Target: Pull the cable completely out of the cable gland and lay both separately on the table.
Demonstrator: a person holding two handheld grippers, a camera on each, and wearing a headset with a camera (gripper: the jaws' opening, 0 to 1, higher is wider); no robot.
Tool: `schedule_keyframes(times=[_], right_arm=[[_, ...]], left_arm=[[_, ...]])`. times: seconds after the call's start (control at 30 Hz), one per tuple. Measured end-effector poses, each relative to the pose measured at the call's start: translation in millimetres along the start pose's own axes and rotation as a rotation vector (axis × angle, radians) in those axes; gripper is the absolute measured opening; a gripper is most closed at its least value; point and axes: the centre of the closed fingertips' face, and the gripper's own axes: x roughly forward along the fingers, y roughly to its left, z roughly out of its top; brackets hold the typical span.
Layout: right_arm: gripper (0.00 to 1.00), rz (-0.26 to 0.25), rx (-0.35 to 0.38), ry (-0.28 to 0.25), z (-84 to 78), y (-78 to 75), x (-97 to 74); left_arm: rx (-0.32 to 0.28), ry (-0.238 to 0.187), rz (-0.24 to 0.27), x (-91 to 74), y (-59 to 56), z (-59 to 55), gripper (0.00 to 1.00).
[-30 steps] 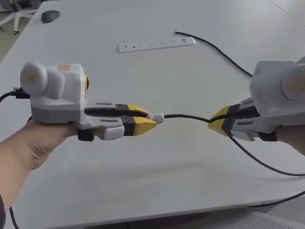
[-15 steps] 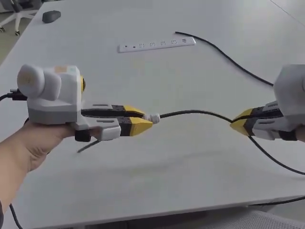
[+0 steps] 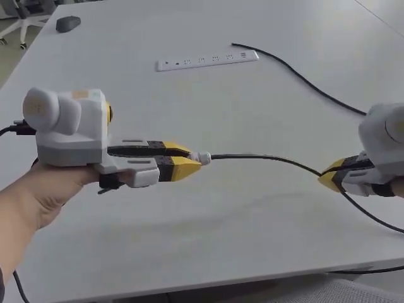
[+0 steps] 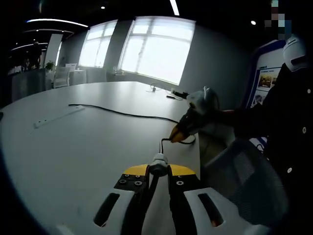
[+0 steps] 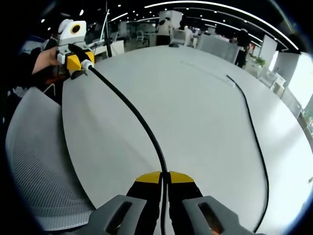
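Observation:
A small white cable gland point(image 3: 203, 157) sticks out of my left gripper point(image 3: 189, 160), whose yellow-tipped jaws are shut on it; it also shows as the white gland point(image 4: 158, 163) at the left gripper point(image 4: 158, 170). A black cable point(image 3: 265, 159) runs from the gland, stretched above the table, to my right gripper point(image 3: 328, 177), which is shut on it. In the right gripper view the cable point(image 5: 131, 113) leads from the right gripper point(image 5: 165, 177) up to the left gripper point(image 5: 80, 62) far off. The right gripper point(image 4: 178, 137) appears ahead in the left gripper view.
A white power strip point(image 3: 207, 59) lies at the far middle of the grey table point(image 3: 208, 113), with another black cable point(image 3: 297, 74) running from it toward the right edge. A dark mouse point(image 3: 67, 23) rests far left. A mesh chair point(image 5: 39, 171) stands below the table's near edge.
My right gripper has drawn away to the right with the cable, so a longer, straighter stretch spans between the grippers. The left gripper has held its place with the gland.

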Motion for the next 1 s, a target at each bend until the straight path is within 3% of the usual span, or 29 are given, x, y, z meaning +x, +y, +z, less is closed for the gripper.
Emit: schedule_keyframes(times=[0.13, 0.3, 0.33, 0.53, 0.63, 0.87, 0.93, 1.0], right_arm=[[0.0, 0.029, -0.006, 0.017, -3.9, 3.5, 2.5], [0.0, 0.015, -0.035, 0.027, -4.1, 1.6, 3.1], [0.02, 0.014, -0.067, 0.013, -1.2, 1.5, 2.2], [0.18, 0.042, -0.057, -0.019, 7.9, 8.4, -3.6], [0.2, 0.107, -0.014, -0.11, 33.1, 23.0, -10.2], [0.17, 0.222, -0.094, -0.332, 111.2, 64.5, -35.9], [0.18, 0.261, -0.173, -0.347, 125.7, 81.9, -39.2], [0.17, 0.261, -0.219, -0.346, 134.2, 91.2, -37.6]], left_arm=[[0.002, 0.001, -0.002, 0.7, -0.5, -0.2, 0.15], [0.001, -0.003, 0.0, 2.0, 0.6, 1.4, 0.15], [0.004, -0.005, 0.002, 2.0, 1.2, 1.9, 0.15], [0.001, 0.003, 0.004, 2.6, 3.8, -0.2, 0.15], [0.003, 0.0, -0.001, 4.0, 2.5, 0.9, 0.15], [0.011, -0.004, -0.005, 4.4, 0.0, 3.9, 0.15], [0.014, -0.003, -0.006, 4.0, -1.7, 4.6, 0.15], [0.018, -0.002, -0.007, 3.8, -2.4, 4.9, 0.15]])
